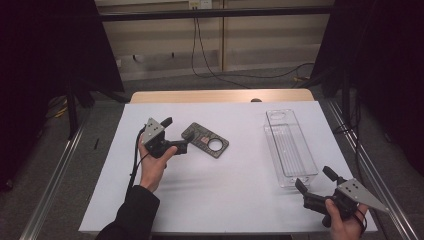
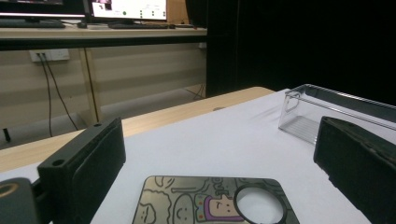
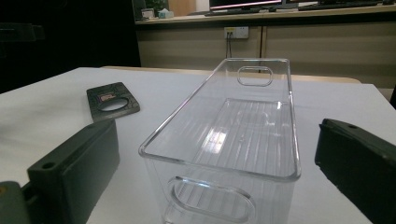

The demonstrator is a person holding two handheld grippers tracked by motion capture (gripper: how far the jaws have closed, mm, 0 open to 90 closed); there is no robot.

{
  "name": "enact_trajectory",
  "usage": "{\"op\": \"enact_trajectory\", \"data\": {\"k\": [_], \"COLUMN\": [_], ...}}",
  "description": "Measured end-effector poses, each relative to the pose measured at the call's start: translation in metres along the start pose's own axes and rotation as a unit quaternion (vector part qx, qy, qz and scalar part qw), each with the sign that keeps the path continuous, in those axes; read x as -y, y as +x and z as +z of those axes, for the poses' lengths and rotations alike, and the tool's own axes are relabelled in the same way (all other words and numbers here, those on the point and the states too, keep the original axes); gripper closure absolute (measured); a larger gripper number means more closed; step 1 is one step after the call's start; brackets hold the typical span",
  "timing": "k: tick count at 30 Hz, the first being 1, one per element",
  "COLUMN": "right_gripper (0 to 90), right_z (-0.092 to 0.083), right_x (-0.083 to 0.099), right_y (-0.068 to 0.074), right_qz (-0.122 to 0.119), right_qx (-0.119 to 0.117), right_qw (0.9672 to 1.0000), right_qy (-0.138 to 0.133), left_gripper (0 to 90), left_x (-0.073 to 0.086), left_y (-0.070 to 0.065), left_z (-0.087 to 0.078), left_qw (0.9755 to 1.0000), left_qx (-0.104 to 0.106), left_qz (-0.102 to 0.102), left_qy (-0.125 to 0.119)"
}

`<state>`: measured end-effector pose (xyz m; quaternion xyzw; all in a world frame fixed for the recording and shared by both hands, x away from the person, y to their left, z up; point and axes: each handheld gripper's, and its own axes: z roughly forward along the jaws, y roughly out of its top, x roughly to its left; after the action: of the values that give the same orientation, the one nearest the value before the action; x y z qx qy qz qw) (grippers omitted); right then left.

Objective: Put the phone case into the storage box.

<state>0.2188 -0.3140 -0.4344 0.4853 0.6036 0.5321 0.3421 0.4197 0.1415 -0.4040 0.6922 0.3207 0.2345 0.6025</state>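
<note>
My left gripper (image 1: 176, 134) has its jaws spread wide and grips nothing; the dark patterned card (image 1: 205, 140) with its round hole lies flat on the white table (image 1: 235, 185) just ahead of them, its near end between the jaws. My right gripper (image 1: 314, 180) is also wide open and empty, facing the near end of the clear plastic bin (image 1: 290, 147), which stands well apart from the card.

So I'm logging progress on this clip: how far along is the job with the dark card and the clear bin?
Nothing looks done: the clear bin is empty and the dark card lies flat on the white table. In hand: the left claw is open at the card's near end, not gripping. The right claw waits open at the bin's near end. Probably left: grasping the card, lifting it and putting it in the bin.
</note>
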Motion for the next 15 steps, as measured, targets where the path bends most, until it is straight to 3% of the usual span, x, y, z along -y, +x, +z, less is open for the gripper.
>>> {"op": "enact_trajectory", "data": {"k": [15], "right_gripper": [0.0], "right_z": [0.0], "right_x": [0.0], "right_y": [0.001], "right_qz": [0.0], "right_qx": [-0.003], "right_qw": [1.0], "right_qy": [0.0], "left_gripper": [1.1], "left_x": [-0.016], "left_y": [0.0], "left_z": [0.028], "left_qw": [0.9996], "left_qx": [0.009], "left_qz": [0.026], "left_qy": [0.004]}}
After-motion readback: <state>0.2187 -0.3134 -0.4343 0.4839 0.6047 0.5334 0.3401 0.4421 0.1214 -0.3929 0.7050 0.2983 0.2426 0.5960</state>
